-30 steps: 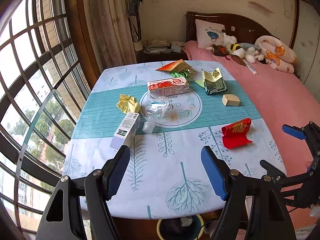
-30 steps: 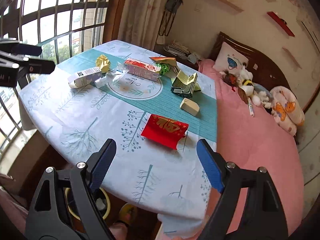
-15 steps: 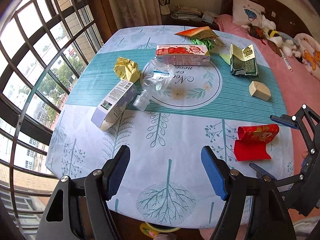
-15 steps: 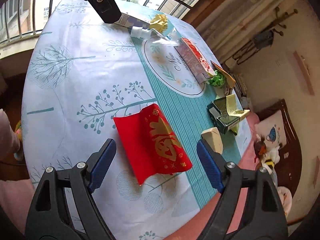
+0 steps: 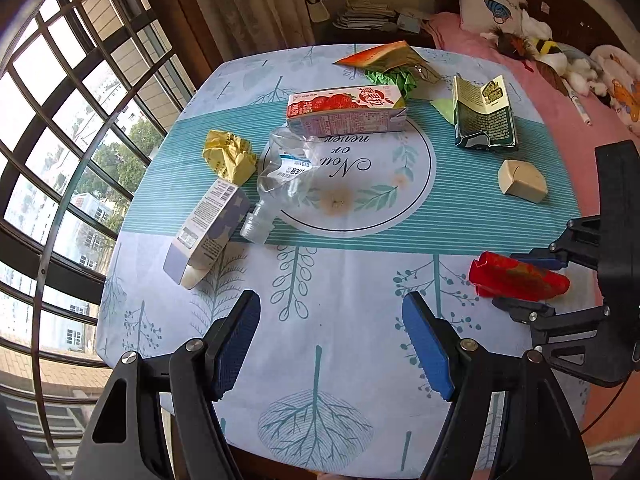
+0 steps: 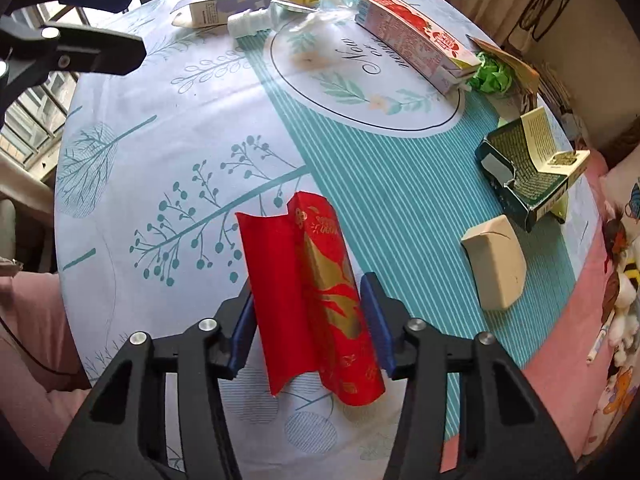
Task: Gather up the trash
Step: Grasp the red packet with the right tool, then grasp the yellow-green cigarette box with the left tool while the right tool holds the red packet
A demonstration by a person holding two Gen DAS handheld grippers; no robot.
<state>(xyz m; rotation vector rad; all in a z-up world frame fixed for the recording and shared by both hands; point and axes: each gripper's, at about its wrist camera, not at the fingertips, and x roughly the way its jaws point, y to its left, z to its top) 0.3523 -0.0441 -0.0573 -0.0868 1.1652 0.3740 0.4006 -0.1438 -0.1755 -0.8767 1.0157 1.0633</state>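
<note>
Table (image 5: 360, 360): bears all items, bed (image 5: 560, 92) along its right side.
Centre: carton (image 5: 346, 114) behind crushed bottle (image 5: 284, 178).
Left: wrapper (image 5: 229, 155) behind box (image 5: 204, 232); box beside bottle's cap.
Right: open pack (image 5: 482, 116) behind wedge block (image 5: 522, 181); envelope (image 6: 316, 300) nearest, at the edge.

We see two matching handheld tools. The left gripper (image 5: 331, 344) has black plastic arms with triangular cut-outs, silver screw heads at the pivots, and blue textured pads (image 5: 235, 342) on the fingertips. The right gripper (image 6: 308, 322) has the same build: black linkage arms, four silver screws across the near side, blue pads (image 6: 376, 320). A thin dark cable (image 6: 28, 356) runs past pink clothing (image 6: 28, 320) at the left edge of the right wrist view.
</note>
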